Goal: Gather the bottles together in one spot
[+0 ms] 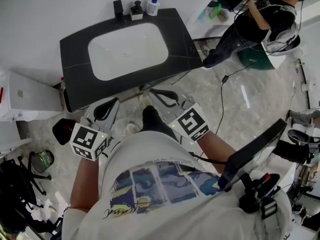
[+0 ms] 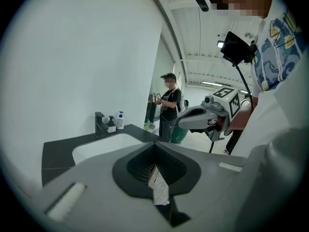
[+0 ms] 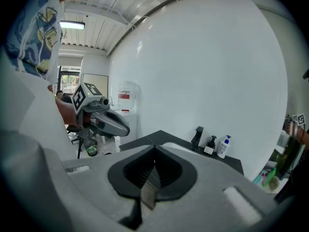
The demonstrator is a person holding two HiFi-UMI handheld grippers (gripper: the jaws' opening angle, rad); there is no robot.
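Black counter [image 1: 75, 59] holds white bottle [image 1: 153, 5] and dark bottle [image 1: 136, 10], labels unreadable.

Wearer: white short-sleeved T-shirt [image 1: 165, 184] with a comic-panel print in blue and yellow and black script beside it. Dark trousers [image 1: 156, 126]. Black flat panel [image 1: 252, 151] on a black mount [image 1: 257, 191] with a red button, at right. Left tongs [image 1: 111, 102] and right tongs [image 1: 156, 92]: grey shells, black-lined jaws. Left cube [image 1: 89, 142], right cube [image 1: 192, 123]: white, black square markers.
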